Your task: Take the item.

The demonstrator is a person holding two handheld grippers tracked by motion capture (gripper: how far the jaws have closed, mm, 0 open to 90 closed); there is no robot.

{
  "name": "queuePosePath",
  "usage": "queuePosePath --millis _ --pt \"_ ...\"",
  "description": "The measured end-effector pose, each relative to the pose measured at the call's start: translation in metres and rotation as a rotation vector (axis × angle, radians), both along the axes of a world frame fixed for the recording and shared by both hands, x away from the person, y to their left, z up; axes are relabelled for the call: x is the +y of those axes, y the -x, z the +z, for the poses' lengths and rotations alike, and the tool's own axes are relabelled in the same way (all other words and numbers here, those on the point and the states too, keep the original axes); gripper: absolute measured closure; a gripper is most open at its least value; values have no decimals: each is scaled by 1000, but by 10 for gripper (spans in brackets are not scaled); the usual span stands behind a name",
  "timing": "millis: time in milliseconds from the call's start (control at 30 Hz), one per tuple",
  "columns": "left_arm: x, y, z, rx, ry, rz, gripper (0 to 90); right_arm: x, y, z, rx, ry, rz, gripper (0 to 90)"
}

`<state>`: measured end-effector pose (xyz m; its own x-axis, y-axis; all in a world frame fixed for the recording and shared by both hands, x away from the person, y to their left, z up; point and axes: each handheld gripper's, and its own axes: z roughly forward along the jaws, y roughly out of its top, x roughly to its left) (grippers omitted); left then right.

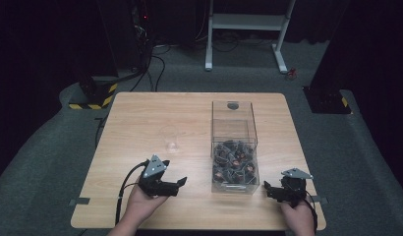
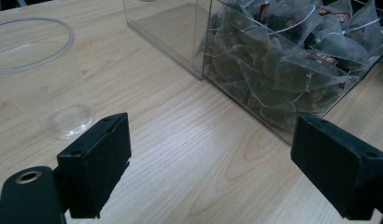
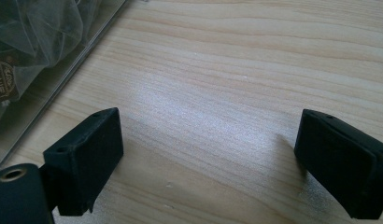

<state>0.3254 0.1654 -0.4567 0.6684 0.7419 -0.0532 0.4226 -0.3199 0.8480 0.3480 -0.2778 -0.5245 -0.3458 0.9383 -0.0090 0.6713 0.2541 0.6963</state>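
Observation:
A clear box (image 1: 233, 120) stands right of the table's middle, its near half packed with dark pyramid tea bags (image 1: 235, 164). A clear plastic cup (image 1: 172, 141) stands upright to its left. My left gripper (image 1: 178, 186) rests low near the front edge, pointing right toward the box, open with nothing in it. In the left gripper view the cup (image 2: 39, 79) is ahead at left and the tea bags (image 2: 292, 60) at right, with bare wood at the gripper (image 2: 217, 142). My right gripper (image 1: 269, 191) sits right of the box, open and empty (image 3: 208, 135), the box wall (image 3: 63, 70) at its upper left.
The wooden table (image 1: 140, 118) has bare room on its left half and far side. The far half of the box holds nothing. Beyond the table stand a white desk frame (image 1: 248, 24) and a black stand with yellow-black tape (image 1: 94, 93) on grey carpet.

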Motion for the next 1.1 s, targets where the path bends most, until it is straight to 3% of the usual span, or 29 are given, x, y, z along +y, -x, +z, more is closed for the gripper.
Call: queuePosePath --millis 600,633,667,733,1100 --pt "-20 -5 12 0 18 -48 134 0 0 0 1 -1 4 78" --pt "-21 -5 12 5 25 -53 136 0 0 0 0 2 7 78" --pt "-27 -3 11 20 90 -29 138 0 0 0 0 1 7 78" --pt "-30 -4 11 23 111 -27 143 0 0 0 2 0 6 78" --pt "-35 -9 17 3 24 -92 147 0 1 0 4 -2 9 78"
